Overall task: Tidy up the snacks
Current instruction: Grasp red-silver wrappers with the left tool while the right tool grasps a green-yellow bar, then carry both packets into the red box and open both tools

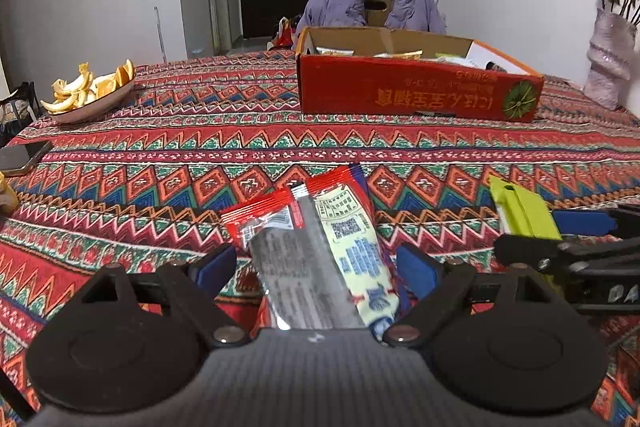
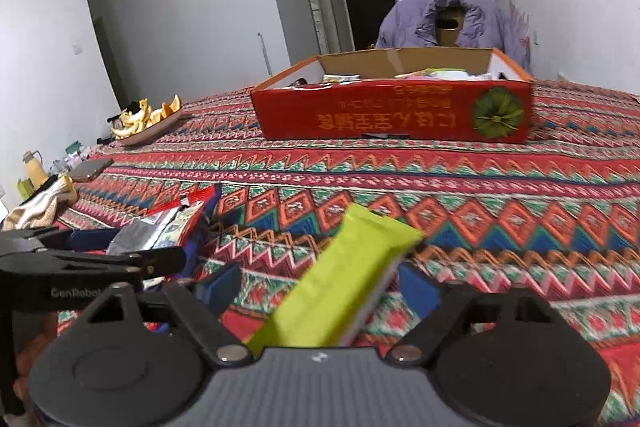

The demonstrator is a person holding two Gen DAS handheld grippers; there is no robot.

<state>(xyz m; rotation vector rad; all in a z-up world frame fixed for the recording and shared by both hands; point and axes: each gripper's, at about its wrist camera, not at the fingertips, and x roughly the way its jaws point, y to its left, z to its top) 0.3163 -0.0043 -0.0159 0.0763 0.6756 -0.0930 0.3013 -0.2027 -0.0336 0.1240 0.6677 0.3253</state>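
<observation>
Left wrist view: the left hand-held gripper (image 1: 316, 271) spread around a red snack packet (image 1: 320, 247) above the patterned desk (image 1: 200, 147). Right hand-held gripper (image 2: 320, 287), also spread, frames a green snack packet (image 2: 348, 275); red cardboard box (image 2: 392, 115) sits beyond.

You see a glossy foil snack packet (image 1: 320, 251), a matt lime wrapper (image 2: 344, 279), a cardboard box (image 1: 416, 95), and woven cloth (image 1: 240, 147) over your worktop.
</observation>
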